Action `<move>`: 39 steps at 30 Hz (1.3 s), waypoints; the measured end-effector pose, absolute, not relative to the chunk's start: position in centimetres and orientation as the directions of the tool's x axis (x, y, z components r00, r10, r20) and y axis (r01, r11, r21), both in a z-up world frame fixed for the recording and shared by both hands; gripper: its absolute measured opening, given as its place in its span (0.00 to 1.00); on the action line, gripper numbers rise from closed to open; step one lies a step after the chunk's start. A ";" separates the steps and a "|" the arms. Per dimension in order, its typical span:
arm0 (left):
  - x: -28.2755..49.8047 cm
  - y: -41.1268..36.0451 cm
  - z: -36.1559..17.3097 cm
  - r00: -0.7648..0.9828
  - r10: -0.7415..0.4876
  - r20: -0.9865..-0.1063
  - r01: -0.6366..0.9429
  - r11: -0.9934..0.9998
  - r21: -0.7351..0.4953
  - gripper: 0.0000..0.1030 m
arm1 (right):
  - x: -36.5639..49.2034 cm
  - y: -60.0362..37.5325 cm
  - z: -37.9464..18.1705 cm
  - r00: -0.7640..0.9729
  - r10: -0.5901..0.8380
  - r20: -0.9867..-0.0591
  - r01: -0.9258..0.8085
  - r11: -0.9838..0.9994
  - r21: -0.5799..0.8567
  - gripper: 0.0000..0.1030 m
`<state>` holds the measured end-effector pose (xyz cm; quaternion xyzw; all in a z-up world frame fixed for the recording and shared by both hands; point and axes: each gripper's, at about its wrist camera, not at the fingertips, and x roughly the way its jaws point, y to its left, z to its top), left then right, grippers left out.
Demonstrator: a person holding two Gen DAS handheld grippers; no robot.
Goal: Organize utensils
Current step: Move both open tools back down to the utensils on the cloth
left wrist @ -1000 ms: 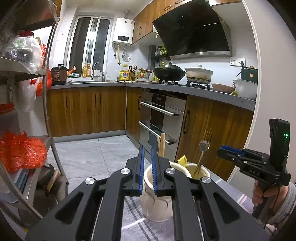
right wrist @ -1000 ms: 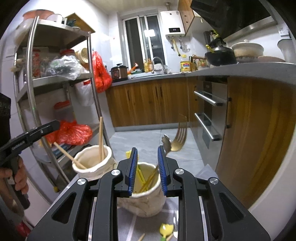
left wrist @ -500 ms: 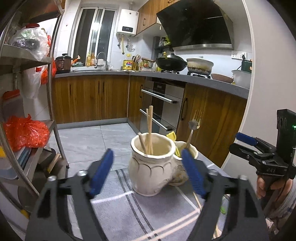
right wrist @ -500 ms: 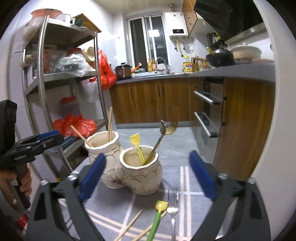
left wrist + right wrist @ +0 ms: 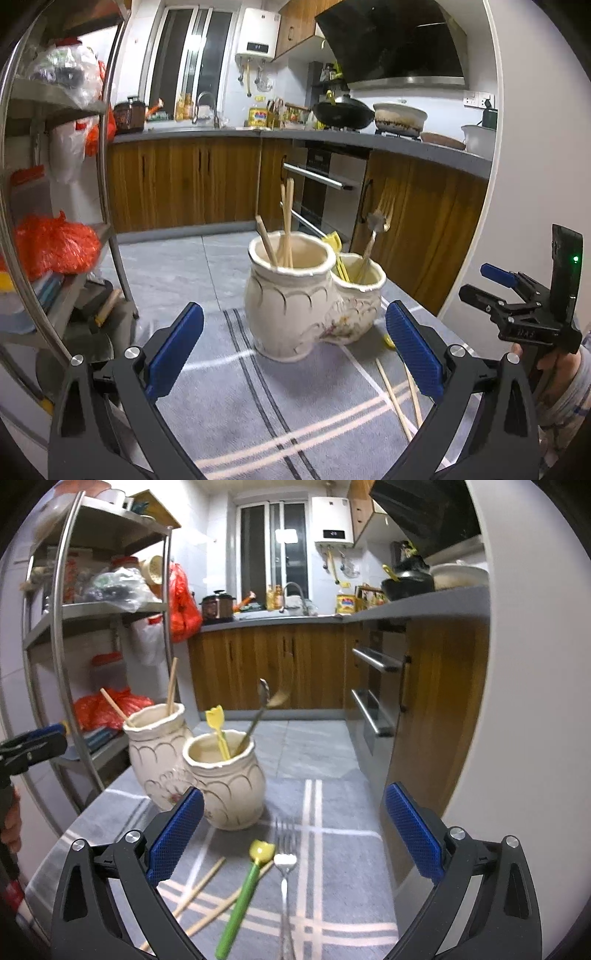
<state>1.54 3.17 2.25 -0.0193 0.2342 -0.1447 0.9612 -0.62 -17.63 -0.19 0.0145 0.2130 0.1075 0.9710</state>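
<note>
The room is a kitchen with a grey tiled floor (image 5: 177, 266). Wood-fronted base cabinets (image 5: 177, 184) carry a grey countertop (image 5: 207, 131) in an L-shape. A dark window (image 5: 275, 554) is located above the sink tap (image 5: 293, 590); a white water heater (image 5: 332, 528) is mounted to its right. A built-in oven (image 5: 325, 184) sits below the wok (image 5: 343, 112), under a black range hood (image 5: 399, 40). A metal shelf rack (image 5: 74, 627) stands left of the cabinets.

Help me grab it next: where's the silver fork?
In the right wrist view, the silver fork lies on the grey cloth, before the nearer jar, right of the green-handled utensil.
</note>
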 end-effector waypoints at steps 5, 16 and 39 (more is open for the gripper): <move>1.6 2.6 1.0 0.828 -0.288 -0.481 0.276 0.956 -0.098 0.94 | -0.9 -17.9 -0.8 0.878 0.216 -0.428 -0.205 0.976 0.072 0.95; 1.2 0.5 -0.9 0.791 -0.305 -0.530 0.306 0.948 -0.089 0.94 | -1.2 -18.0 -1.7 0.857 0.227 -0.462 -0.215 0.973 0.081 0.95; 1.7 -4.8 -6.7 0.651 -0.252 -0.716 0.321 0.946 -0.041 0.94 | -0.7 -19.4 -5.4 0.784 0.187 -0.592 -0.182 0.981 0.068 0.95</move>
